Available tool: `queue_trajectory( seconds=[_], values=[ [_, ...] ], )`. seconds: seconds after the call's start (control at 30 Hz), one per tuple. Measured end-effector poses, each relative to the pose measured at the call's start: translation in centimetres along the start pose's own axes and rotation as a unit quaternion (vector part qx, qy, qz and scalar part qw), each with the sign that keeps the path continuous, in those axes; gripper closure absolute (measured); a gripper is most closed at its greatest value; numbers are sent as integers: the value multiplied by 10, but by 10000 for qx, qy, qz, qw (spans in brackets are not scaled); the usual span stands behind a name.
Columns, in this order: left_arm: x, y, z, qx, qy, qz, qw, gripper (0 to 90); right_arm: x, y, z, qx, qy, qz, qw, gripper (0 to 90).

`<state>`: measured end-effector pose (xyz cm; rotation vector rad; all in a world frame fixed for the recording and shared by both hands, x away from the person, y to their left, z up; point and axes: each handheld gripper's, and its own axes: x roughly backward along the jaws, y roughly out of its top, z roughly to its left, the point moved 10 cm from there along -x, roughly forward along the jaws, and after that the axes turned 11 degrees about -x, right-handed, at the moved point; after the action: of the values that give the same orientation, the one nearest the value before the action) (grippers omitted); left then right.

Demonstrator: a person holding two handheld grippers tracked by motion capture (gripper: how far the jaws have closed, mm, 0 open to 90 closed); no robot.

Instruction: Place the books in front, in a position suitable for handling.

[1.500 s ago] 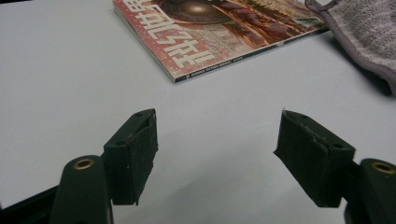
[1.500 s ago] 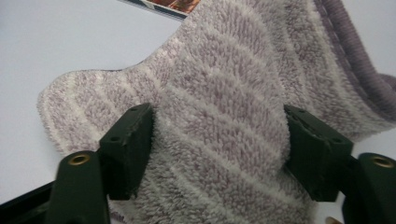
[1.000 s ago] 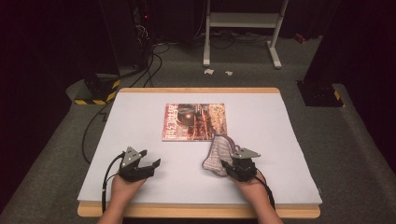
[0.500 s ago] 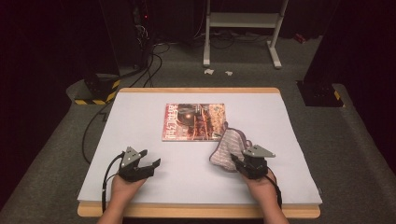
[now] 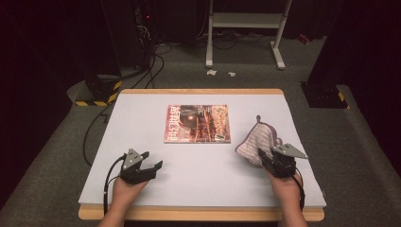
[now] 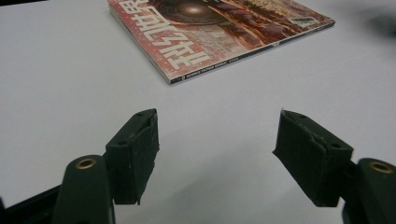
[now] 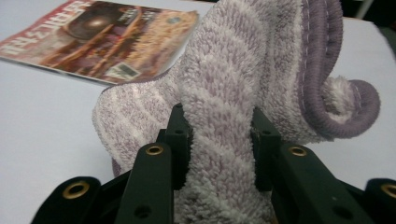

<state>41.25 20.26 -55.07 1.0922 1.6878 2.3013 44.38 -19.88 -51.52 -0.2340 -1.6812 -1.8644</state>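
Observation:
A purple and white striped fluffy cloth [image 5: 257, 138] with a darker purple hem hangs bunched from my right gripper [image 5: 263, 156], lifted at the table's right side. In the right gripper view the jaws pinch a fold of the cloth [image 7: 219, 121] between them, and its hem curls to the right. A red magazine [image 5: 197, 123] lies flat at the middle of the white table top [image 5: 203, 175]. My left gripper [image 5: 152, 161] rests at the front left, open, with nothing between its pads [image 6: 135, 154]; the magazine [image 6: 210, 32] lies ahead of it.
The table's wooden edge [image 5: 198, 213] runs along the front. Beyond the table are a dark carpeted floor, a white metal stand [image 5: 246, 28], cables [image 5: 156, 61] and a black-and-yellow striped base [image 5: 97, 92] at the back left.
My right gripper has carried the cloth to the right and a little upward, away from the magazine's right edge. The left gripper has stayed put.

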Motion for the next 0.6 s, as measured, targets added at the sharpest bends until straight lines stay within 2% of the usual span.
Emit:
queue_trajectory(
  seconds=[0.13,0.37,0.53,0.6],
  values=[
    [0,0,-1,-7,-21,4,10000,305,-1,-4,-16,-50,-208,56,9998,671],
    [-1,-1,-1,1,-49,34,10000,305,-14,-20,-34,-101,-466,325,9983,649],
    [-2,-2,-1,23,-95,82,9999,311,-22,-31,-44,-186,-564,538,9968,627],
    [-2,-3,-2,15,-89,101,9999,310,-24,-33,-46,-241,-554,530,9968,619]
  ],
)
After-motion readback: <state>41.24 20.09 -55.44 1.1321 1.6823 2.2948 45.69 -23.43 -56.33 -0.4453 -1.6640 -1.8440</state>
